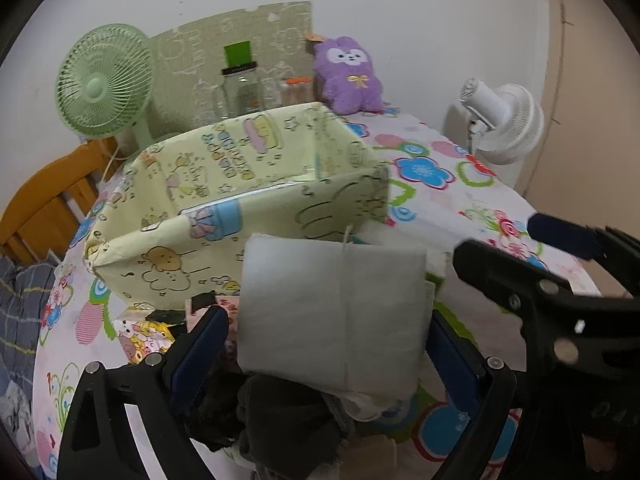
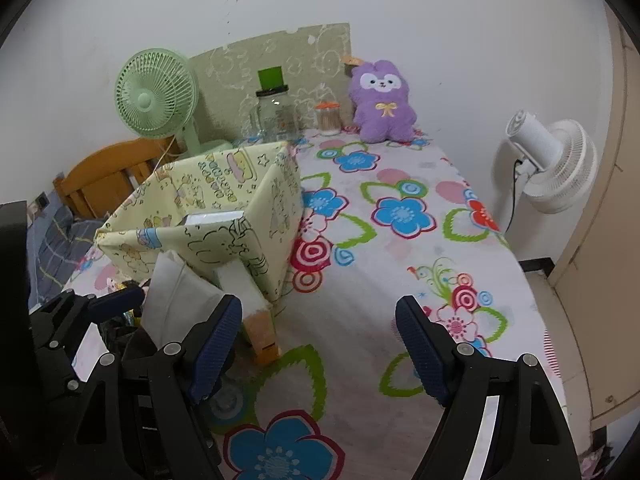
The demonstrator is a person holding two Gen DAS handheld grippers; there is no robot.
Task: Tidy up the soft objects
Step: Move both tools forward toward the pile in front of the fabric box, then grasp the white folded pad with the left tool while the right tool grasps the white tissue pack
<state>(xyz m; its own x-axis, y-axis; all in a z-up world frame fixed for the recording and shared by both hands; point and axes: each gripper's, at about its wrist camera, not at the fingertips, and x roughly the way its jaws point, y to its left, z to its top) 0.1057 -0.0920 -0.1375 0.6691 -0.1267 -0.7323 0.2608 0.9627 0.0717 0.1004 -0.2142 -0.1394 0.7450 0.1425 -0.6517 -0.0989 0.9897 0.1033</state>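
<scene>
In the left wrist view, the left gripper (image 1: 328,344) holds a white folded pad (image 1: 332,312) between its blue pads; the jaws stand wide, each pad at one edge of it, and it looks clamped, though I cannot see real pressing. The pad hangs just in front of the yellow fabric box (image 1: 240,184), which stands at about 11 o'clock from it on the flowered table cloth (image 1: 460,208). What shows of the inside of the box is bare, so I judge that the sorting has hardly begun. Under the gripper, at 6 o'clock, lies a dark heap of cloth (image 1: 280,412), not yet put away, and a purple plush toy (image 1: 350,76) sits far back at 12 o'clock. In the right wrist view, the right gripper (image 2: 320,344) has its jaws apart with only table cloth between them; it holds nothing. The box is at 10 o'clock, the white pad just before its near wall. A small wooden block (image 2: 264,336) stands near the box corner.
</scene>
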